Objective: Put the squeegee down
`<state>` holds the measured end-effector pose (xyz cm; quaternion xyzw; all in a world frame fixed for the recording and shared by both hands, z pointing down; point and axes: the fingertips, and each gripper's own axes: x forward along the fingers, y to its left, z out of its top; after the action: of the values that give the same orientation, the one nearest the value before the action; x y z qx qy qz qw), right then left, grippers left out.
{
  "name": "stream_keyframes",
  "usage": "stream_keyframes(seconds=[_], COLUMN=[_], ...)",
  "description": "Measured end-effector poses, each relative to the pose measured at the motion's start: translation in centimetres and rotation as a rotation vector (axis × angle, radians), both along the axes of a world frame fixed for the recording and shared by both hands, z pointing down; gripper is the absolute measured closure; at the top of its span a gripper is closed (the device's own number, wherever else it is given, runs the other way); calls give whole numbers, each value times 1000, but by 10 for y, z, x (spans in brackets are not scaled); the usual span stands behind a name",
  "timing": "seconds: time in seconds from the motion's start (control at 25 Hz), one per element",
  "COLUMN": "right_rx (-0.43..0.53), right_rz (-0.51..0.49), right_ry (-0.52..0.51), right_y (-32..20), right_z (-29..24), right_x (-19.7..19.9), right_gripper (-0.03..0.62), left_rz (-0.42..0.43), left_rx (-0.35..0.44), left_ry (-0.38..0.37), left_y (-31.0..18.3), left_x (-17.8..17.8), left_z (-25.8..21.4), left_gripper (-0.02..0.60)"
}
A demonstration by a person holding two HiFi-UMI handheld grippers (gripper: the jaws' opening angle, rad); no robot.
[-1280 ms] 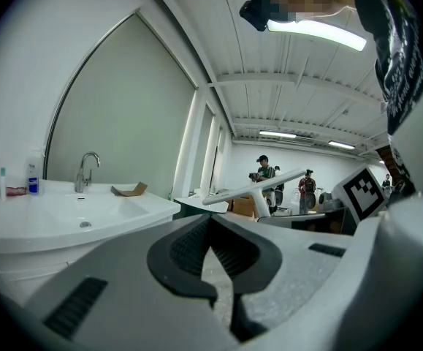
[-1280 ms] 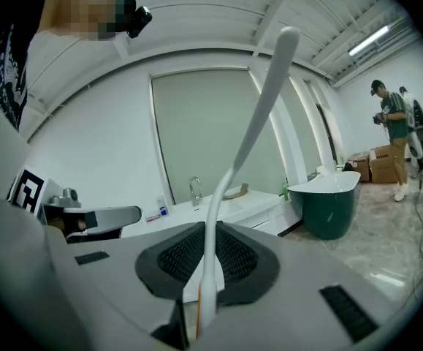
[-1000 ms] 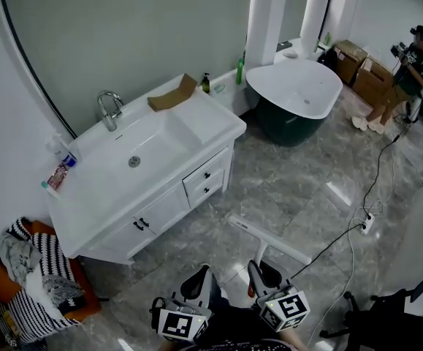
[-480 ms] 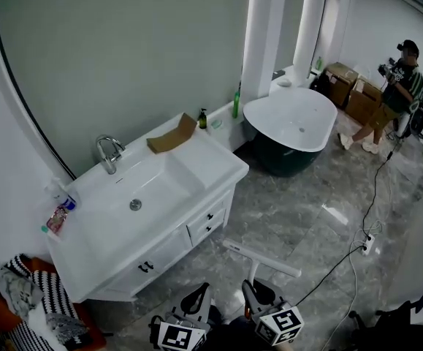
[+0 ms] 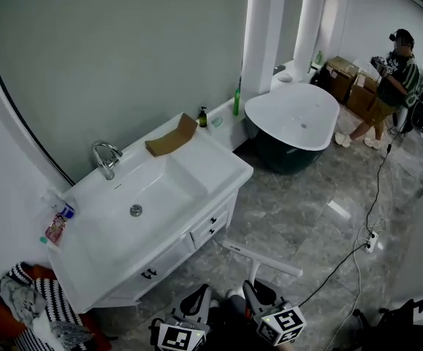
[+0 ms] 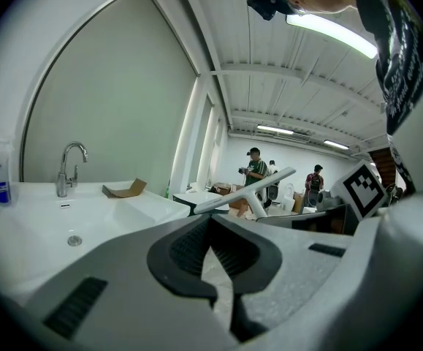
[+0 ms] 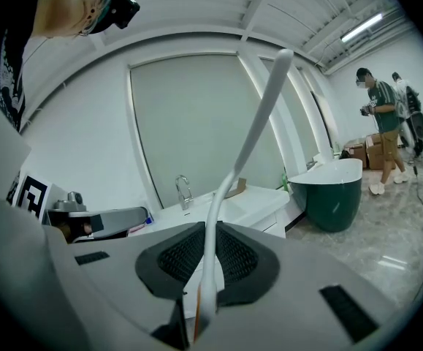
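Observation:
The white squeegee [image 5: 263, 259] stands with its blade across the top and its thin handle running down into my right gripper [image 5: 261, 282], which is shut on the handle. In the right gripper view the squeegee [image 7: 249, 143] rises from between the ribbed pads [image 7: 237, 258] and curves up to the right. My left gripper [image 5: 205, 300] hangs beside it at the bottom of the head view, shut with nothing in it. The squeegee's blade [image 6: 246, 191] shows beyond it in the left gripper view. Both grippers hover over the grey marble floor [image 5: 291, 210] in front of the vanity.
A white vanity [image 5: 160, 196] with sink, faucet [image 5: 104, 159] and a cardboard piece [image 5: 171, 138] lies ahead to the left. A dark green bathtub [image 5: 292, 118] stands beyond. A cable and power strip [image 5: 372, 243] cross the floor on the right. A person [image 5: 389, 79] stands far right by boxes.
The view has shifted, and the vanity now sits nearer and lower in the picture. My right gripper keeps its hold on the squeegee, with both grippers slightly lower in frame.

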<state>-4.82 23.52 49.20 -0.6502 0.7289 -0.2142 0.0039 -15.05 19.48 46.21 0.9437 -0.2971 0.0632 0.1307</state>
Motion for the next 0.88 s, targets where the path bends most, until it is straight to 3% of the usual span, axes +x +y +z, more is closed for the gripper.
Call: stream_keyframes(seconds=[0.32, 0.88], right_rx=[19, 40], right_rz=[-38, -69], right_ry=[-35, -18], right_y=[-49, -114], right_z=[-4, -12], right_x=[15, 84], right_gripper=[539, 537], left_rz=[-43, -71], left_rx=[5, 58], left_ry=[-19, -15], left_y=[-40, -97], left_x=[12, 78], left_z=[3, -7], left_gripper=[577, 577])
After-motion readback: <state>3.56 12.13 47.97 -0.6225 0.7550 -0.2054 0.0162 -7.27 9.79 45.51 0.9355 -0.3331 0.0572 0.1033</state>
